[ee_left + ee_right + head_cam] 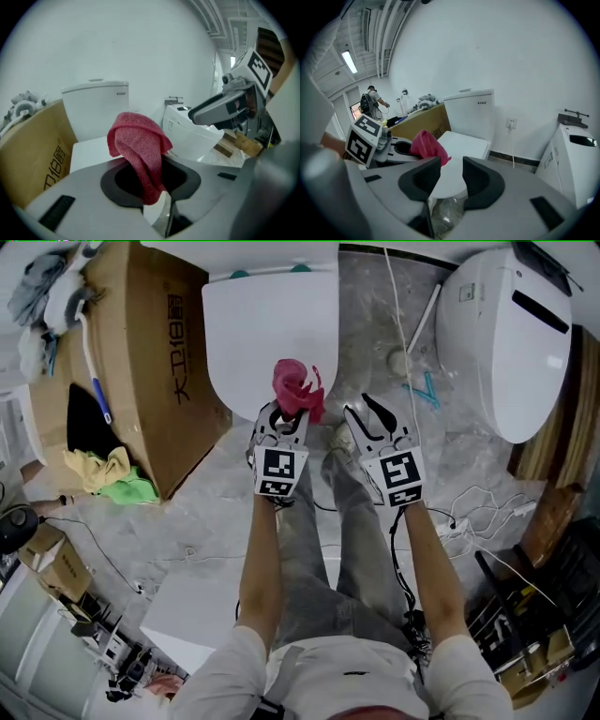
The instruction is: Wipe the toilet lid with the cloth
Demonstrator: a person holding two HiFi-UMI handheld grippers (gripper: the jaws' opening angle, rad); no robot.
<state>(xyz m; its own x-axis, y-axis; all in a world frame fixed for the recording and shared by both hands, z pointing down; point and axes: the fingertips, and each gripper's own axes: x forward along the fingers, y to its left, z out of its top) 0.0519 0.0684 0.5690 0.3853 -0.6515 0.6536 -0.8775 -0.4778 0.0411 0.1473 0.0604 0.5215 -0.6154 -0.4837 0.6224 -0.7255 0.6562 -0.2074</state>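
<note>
A closed white toilet lid (272, 334) lies just ahead of me, with the cistern behind it. My left gripper (284, 416) is shut on a red cloth (296, 390), which bunches up above the jaws over the lid's front edge. In the left gripper view the cloth (138, 150) droops between the pads above the lid (89, 152). My right gripper (366, 414) is open and empty, just right of the cloth, off the lid's front right corner. The right gripper view shows its jaws (447, 176) apart over the lid (461, 145), with the cloth (427, 146) to the left.
A cardboard box (150, 352) stands left of the toilet, with a blue-handled brush (94, 371) on it and yellow and green cloths (108, 474) at its foot. A second toilet (511, 334) stands at the right. Cables and a power strip (459, 526) lie on the floor.
</note>
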